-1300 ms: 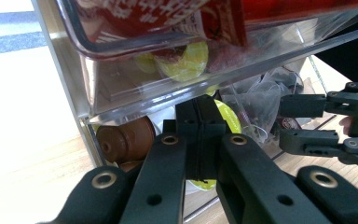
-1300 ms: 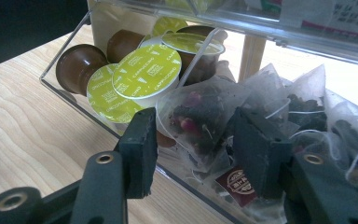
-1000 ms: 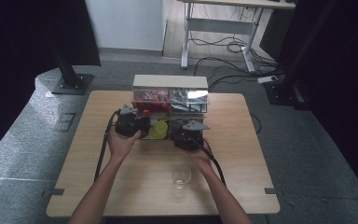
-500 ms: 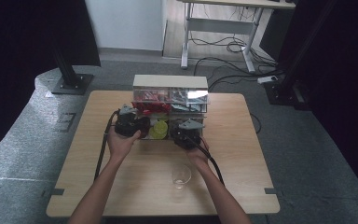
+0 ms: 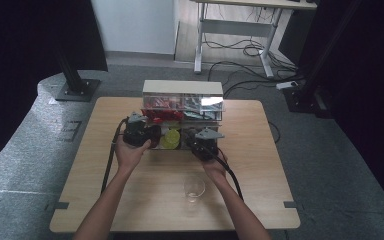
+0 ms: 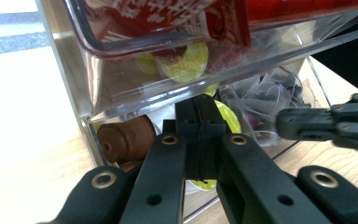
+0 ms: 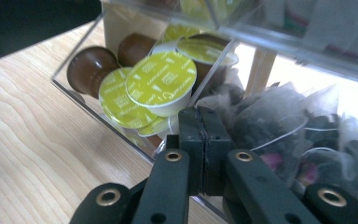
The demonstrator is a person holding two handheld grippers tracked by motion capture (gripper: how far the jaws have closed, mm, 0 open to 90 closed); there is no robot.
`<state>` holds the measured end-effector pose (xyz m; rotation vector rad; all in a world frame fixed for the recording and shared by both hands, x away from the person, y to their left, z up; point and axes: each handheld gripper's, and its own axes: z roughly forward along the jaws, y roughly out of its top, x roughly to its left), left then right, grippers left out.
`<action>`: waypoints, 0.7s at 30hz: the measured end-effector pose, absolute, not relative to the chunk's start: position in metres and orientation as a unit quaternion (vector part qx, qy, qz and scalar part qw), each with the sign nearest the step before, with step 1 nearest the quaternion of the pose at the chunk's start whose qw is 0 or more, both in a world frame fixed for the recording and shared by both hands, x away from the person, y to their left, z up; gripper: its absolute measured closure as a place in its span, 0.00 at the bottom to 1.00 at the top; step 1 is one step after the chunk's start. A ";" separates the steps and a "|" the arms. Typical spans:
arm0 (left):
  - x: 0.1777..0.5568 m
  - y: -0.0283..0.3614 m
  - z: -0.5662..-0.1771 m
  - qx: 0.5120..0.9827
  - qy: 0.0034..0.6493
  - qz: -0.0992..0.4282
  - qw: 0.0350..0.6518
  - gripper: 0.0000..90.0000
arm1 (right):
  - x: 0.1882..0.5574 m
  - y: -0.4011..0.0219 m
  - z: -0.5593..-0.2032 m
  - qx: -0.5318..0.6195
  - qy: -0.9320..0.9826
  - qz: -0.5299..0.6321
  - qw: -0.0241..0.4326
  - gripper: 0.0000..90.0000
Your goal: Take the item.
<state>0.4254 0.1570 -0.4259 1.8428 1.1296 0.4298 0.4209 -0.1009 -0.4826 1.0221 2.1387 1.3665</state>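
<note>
- Nearest the person, the pale wood tabletop point(image 5: 130, 200) lies bare along its front edge, with 2 forearms reaching in from that side.
- A clear glass cup point(image 5: 194, 188) stands near the front, between the forearms, apart from everything else, with open wood all around it.
- The left gripper point(image 5: 141, 134) sits at the front of the clear drawer organiser point(image 5: 182, 87), its jaws pressed together on the front wall of the lower left drawer point(image 6: 121, 105); whether they pinch a lip there I cannot tell.
- The right gripper point(image 5: 202, 142) is just beside it, at the lower drawer front; its jaws have just been closing and now stand pressed together, the clear front edge point(image 7: 121, 135) of the drawer at their tips.
- In that lower tier, yellow-lidded capsules point(image 7: 161, 84) and brown capsules point(image 7: 91, 65) fill the left compartment; tea bags point(image 7: 279, 126) fill the right one.
- The upper tier holds red packets point(image 6: 168, 18).
- The organiser stands at the far middle of the tabletop, touching no side edge; wide bare wood lies to its left and right.
- Beyond, grey carpet point(image 5: 40, 125) surrounds the tabletop; a black stand base point(image 5: 77, 90) sits at far left, a white desk frame point(image 5: 235, 30) with loose cables at far centre, and dark curtains at both sides.
</note>
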 end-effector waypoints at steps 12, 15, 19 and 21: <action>0.425 0.157 -0.426 0.745 0.458 0.174 0.452 1.00 | 0.410 -0.116 -0.464 0.365 0.748 0.518 0.199 0.98; 0.425 0.157 -0.426 0.746 0.459 0.174 0.451 1.00 | 0.409 -0.119 -0.462 0.364 0.746 0.521 0.200 0.98; 0.425 0.157 -0.426 0.745 0.459 0.173 0.453 1.00 | 0.406 -0.123 -0.460 0.364 0.744 0.525 0.198 0.98; 0.425 0.157 -0.426 0.745 0.459 0.173 0.452 1.00 | 0.405 -0.125 -0.459 0.363 0.743 0.526 0.198 0.98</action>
